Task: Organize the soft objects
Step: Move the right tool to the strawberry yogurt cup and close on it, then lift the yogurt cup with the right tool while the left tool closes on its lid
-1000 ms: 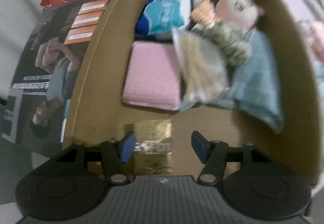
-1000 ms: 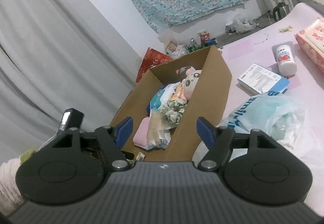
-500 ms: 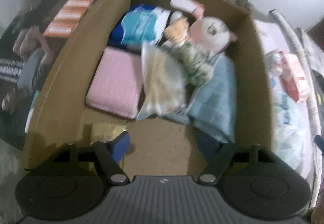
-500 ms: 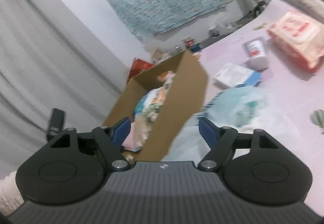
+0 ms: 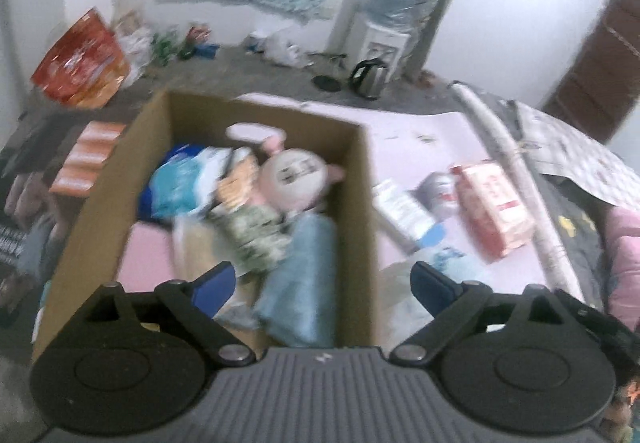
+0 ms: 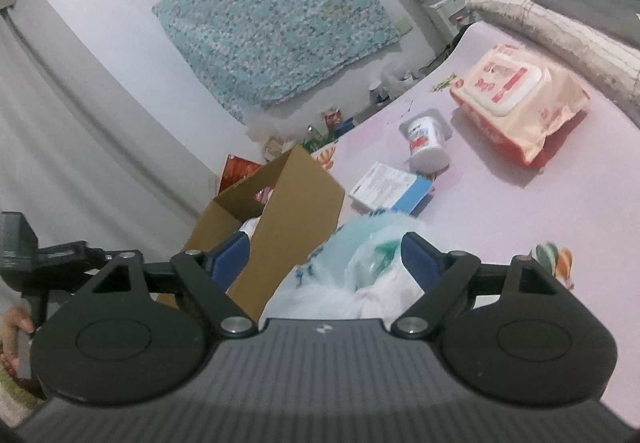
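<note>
An open cardboard box holds a pink plush toy, a blue towel, a camouflage cloth, a pink pad and a blue-white pack. My left gripper is open and empty above the box's near right wall. My right gripper is open and empty, just above a crumpled plastic bag beside the box. A pink wet-wipes pack lies farther right; it also shows in the left wrist view.
A white bottle and a white-blue carton lie on the pink sheet. A rolled blanket borders the bed. A red bag, a kettle and a water dispenser stand on the floor behind.
My left gripper has risen and pulled back out of the box, tilting up so the room shows. My right gripper has swung right and dropped toward the plastic bag.
</note>
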### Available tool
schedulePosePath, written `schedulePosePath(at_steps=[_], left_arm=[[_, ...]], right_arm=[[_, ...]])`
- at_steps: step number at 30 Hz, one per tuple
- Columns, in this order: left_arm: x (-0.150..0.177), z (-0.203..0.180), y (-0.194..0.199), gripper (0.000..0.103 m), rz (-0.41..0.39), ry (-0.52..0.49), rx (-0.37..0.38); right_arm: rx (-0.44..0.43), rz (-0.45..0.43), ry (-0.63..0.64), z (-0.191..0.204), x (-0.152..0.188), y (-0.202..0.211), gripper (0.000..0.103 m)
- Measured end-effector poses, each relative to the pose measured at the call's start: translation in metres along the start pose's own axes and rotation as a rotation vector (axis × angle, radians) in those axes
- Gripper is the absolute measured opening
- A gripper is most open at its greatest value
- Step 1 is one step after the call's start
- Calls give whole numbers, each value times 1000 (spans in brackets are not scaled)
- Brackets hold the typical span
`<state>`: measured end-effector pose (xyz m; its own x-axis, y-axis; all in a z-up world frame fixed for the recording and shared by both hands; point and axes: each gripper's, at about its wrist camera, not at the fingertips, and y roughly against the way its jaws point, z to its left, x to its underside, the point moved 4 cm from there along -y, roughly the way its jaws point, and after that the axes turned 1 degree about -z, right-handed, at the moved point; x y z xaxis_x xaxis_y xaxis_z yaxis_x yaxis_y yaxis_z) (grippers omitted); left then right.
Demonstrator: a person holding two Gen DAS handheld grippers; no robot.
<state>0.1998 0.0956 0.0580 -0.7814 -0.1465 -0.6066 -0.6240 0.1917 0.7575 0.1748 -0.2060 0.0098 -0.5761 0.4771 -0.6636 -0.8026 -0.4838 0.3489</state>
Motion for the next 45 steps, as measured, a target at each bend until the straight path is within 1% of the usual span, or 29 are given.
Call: schedulePosePath(at_steps=[4,5,7,11,14,16,19,21,23,25,26,27,31,33,36,39,42,45], left_arm=[[-9,-38,-20,96,-10,-9,22],[-11,-48,-27,96,-9,-12,36],[-13,-61,-44,96,-7,-2,35],[-15,-74,-71,96,-1,34,33],[-15,-72,-82,96,5,60,34],[-14,-69,-86,96,6,62,23],[-14,-60,-87,96,-1,77,18],[-14,-54,-88,96,-1,84,15],[-13,-49,-90,96,1,91,13],[-12,-46,-91,95,4,100,17],[-12,-44,-91,95,4,106,20],[-12,-42,-91,95,2,111,22],[-11,-40,-85,95,-9,121,34],[-12,-40,-81,95,-15,121,41],[-12,-42,-72,95,-27,115,62],[-12,-49,-59,95,-38,86,100],[-11,-61,-44,95,-44,50,173],[-7,-76,-29,96,-21,34,287]], right_arm=[[6,5,26,-10,-24,-24,83],[8,11,34,-13,-30,-35,83],[9,31,52,-20,-46,-59,83],[82,91,84,-35,-75,-118,83],[158,143,119,-48,-92,-167,82],[215,173,129,-56,-98,-193,81],[303,229,139,-72,-100,-227,74],[341,252,154,-78,-100,-242,66],[357,268,182,-79,-99,-252,59],[349,289,182,-80,-100,-262,55],[349,298,177,-81,-98,-264,50],[346,306,166,-83,-97,-267,49],[294,289,140,-88,-92,-262,47],[240,259,111,-91,-89,-248,47],[162,195,134,-83,-87,-218,47],[80,116,174,-65,-86,-178,47],[-19,44,197,-43,-82,-128,47],[-108,-3,241,-18,-71,-79,47]])
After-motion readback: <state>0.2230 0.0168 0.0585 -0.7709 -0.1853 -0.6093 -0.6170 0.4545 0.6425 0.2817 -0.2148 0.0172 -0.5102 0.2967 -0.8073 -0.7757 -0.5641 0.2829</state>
